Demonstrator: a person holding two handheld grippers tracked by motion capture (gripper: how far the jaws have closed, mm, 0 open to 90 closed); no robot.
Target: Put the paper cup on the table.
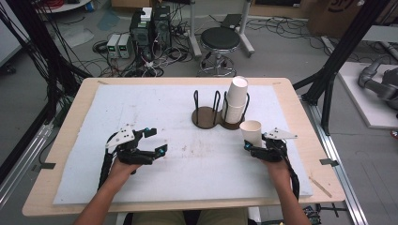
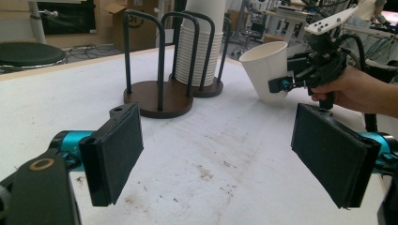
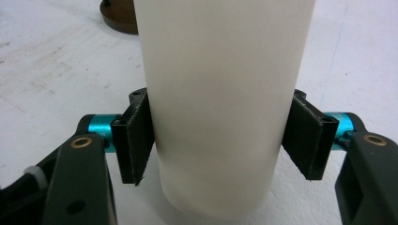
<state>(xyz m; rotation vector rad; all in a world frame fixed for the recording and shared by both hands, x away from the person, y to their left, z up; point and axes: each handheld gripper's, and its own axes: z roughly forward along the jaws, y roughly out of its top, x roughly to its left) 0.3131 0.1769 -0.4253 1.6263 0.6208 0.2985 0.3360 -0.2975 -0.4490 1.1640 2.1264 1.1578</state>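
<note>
Paper cup (image 1: 251, 132): white, smooth, tapered, mouth up, clamped between the right gripper's (image 1: 254, 145) flat black padded jaws at the right of the white, stained foam mat (image 1: 187, 164). Nearby: ribbed stack of cups (image 1: 236, 99) in a dark wire-loop holder (image 1: 210, 115) with round brown bases. Left gripper (image 1: 156, 141): jaws wide apart, holding nothing.
</note>
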